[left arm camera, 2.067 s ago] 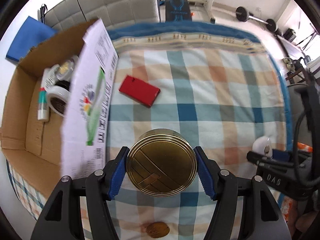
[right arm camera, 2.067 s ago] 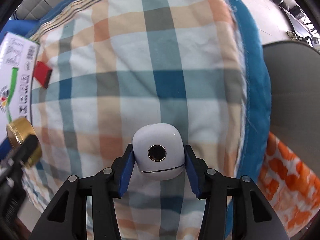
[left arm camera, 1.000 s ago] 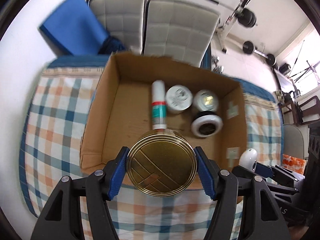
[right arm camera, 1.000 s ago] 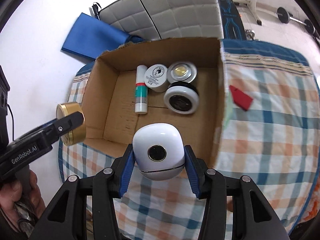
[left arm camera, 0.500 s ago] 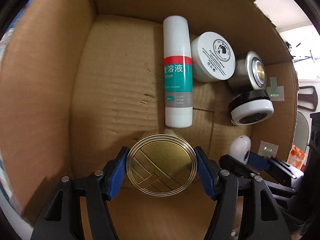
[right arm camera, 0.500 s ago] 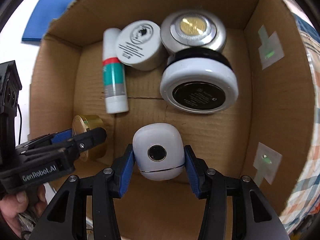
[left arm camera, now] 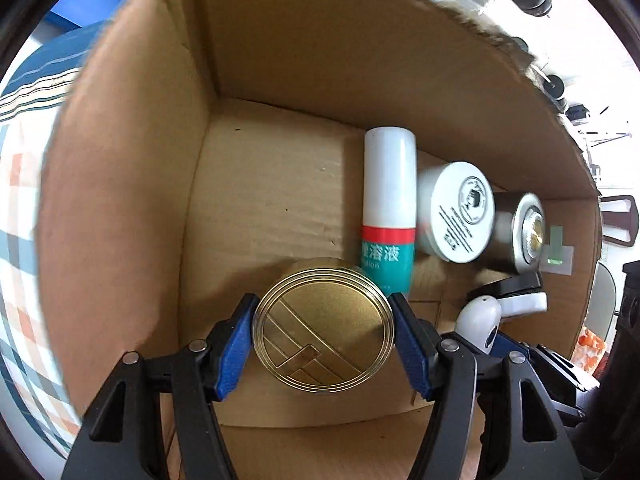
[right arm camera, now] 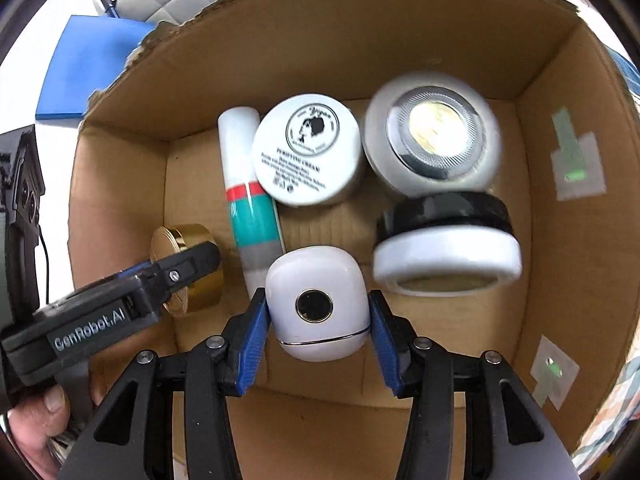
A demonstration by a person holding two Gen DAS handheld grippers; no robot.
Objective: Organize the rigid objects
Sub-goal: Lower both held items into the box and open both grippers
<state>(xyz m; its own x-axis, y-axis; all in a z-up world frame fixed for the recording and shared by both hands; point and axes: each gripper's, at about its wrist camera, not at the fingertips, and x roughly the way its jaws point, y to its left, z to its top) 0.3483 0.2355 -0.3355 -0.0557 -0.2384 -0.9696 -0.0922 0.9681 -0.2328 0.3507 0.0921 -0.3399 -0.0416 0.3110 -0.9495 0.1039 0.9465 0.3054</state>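
Both grippers are low inside the open cardboard box (left arm camera: 280,60). My left gripper (left arm camera: 323,332) is shut on a round gold tin (left arm camera: 323,326), close to the box floor at the near left. It also shows in the right wrist view (right arm camera: 188,268). My right gripper (right arm camera: 317,320) is shut on a white rounded case with a dark round spot (right arm camera: 317,302), just right of the tin. The case also shows in the left wrist view (left arm camera: 478,322).
In the box lie a white tube with red and teal bands (right arm camera: 250,204), a white cream jar (right arm camera: 308,148), a silver round jar (right arm camera: 434,136) and a black-and-white jar (right arm camera: 446,248). Checked cloth (left arm camera: 20,208) lies outside the box's left wall.
Both grippers carried their objects from above the checked cloth over to the box and down into it. In the last half second they sank lower and nearer the objects inside.
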